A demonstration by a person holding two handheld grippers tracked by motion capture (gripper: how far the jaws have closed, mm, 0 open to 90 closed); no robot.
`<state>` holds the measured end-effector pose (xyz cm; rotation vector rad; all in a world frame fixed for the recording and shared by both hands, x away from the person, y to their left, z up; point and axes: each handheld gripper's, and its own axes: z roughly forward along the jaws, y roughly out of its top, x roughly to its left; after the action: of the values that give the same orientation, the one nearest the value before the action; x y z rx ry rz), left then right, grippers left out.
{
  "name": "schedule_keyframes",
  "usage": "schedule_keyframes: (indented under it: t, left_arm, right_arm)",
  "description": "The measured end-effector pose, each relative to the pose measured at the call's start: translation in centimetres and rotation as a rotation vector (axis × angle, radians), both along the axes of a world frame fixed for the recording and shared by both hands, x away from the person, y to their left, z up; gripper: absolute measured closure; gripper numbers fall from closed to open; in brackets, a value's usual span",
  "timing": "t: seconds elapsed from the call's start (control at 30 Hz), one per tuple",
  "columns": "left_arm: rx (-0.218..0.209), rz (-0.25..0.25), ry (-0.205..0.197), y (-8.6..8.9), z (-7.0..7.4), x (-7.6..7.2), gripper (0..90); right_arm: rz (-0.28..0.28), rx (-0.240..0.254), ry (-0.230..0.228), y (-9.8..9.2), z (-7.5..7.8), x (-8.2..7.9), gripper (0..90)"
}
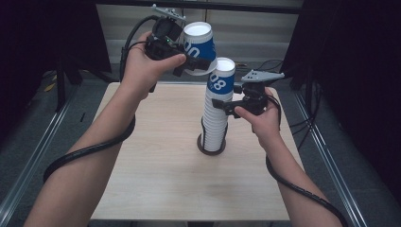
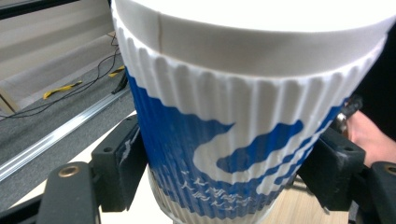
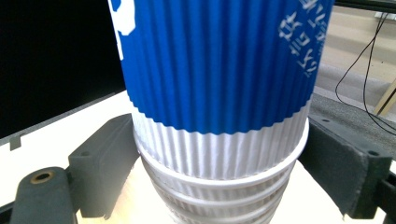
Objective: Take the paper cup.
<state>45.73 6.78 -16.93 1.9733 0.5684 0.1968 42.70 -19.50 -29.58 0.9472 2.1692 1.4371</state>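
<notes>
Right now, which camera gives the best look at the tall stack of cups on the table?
The high view: it shows the whole cup stack from base to top, with the right gripper at its side. The right gripper view shows just a close stretch of its ribbed blue and white wall; the left gripper view shows the lifted cup instead.

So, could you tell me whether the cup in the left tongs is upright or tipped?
Tipped. The cup held in the left tongs leans, its open rim angled up and sideways, clear of the upright stack.
</notes>
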Motion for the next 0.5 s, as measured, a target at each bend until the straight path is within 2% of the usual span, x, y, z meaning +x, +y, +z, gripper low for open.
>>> schedule_keyframes:
  t: [0.5]
  left_arm:
    - [0.0, 0.007, 0.016, 2.5, -1.8, -0.4, 23.7]
  right_arm:
    - [-0.001, 0.004, 0.001, -0.1, 0.0, -0.2, 12.6]
